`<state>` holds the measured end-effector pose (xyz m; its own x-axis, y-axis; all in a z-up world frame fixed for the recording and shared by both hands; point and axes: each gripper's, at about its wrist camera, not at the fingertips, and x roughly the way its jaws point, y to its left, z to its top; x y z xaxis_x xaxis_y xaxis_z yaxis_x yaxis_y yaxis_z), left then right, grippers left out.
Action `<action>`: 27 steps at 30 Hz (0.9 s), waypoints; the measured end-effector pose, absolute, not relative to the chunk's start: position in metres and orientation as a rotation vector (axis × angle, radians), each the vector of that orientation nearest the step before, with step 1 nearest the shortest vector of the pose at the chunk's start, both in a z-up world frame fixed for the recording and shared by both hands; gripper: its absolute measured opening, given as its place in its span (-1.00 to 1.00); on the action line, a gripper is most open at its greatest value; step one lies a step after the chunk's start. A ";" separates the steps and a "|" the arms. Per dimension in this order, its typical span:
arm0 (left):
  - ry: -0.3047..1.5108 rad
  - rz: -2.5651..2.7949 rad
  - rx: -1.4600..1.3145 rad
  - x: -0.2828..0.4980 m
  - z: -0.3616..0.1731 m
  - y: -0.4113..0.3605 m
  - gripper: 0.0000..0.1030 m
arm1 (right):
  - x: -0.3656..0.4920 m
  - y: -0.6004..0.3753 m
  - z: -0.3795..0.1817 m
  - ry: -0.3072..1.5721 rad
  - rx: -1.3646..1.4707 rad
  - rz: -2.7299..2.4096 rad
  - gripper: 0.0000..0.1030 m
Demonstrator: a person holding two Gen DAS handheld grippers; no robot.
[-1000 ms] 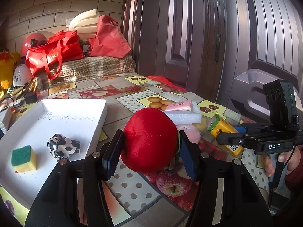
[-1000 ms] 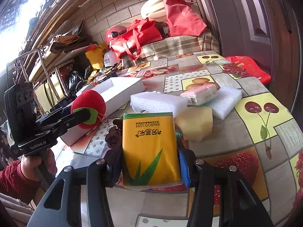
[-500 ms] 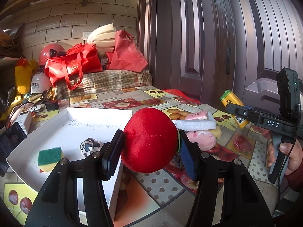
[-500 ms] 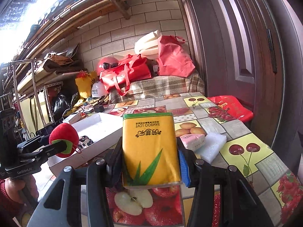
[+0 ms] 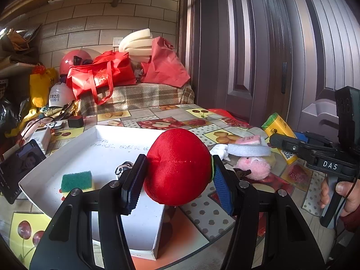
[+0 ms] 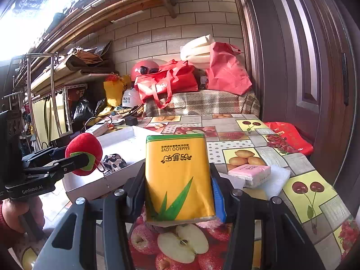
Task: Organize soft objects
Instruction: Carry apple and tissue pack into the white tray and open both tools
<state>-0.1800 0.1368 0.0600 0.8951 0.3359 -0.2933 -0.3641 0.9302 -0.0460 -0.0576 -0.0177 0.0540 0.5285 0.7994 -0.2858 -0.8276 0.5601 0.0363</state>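
My left gripper (image 5: 177, 180) is shut on a red plush apple (image 5: 178, 165), held above the near right corner of the white tray (image 5: 67, 141). In the tray lie a green-and-yellow sponge (image 5: 76, 180) and a black-and-white cow-print soft toy (image 6: 113, 160). My right gripper (image 6: 177, 191) is shut on a yellow tissue pack (image 6: 177, 177), lifted over the fruit-pattern tablecloth (image 6: 312, 193). The right wrist view shows the left gripper (image 6: 84, 159) with the apple (image 6: 83, 146) beside the tray (image 6: 121, 139). A pink plush (image 5: 255, 165), white foam pieces (image 5: 248, 150) and a pink packet (image 6: 248, 173) lie on the table.
Red bags (image 5: 101, 76), a red helmet (image 5: 75, 60) and a white helmet (image 5: 59, 95) crowd the table's far end on a plaid cloth. A phone (image 5: 18, 168) leans left of the tray. A dark door (image 5: 258, 45) stands on the right. A hand (image 5: 344, 193) grips the right tool.
Both grippers rose and tipped up toward level. The left one swung the apple left toward the tray; the right one lifted the tissue pack off the table.
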 end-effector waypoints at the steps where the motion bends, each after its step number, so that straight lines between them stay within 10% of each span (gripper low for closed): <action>1: 0.285 0.369 -0.100 -0.180 0.061 0.137 0.11 | -0.058 -0.016 0.054 0.287 -0.111 0.981 -0.03; 27: 0.271 0.615 -0.116 -0.185 0.056 0.213 0.12 | -0.090 0.095 0.041 0.322 -0.217 1.133 -0.03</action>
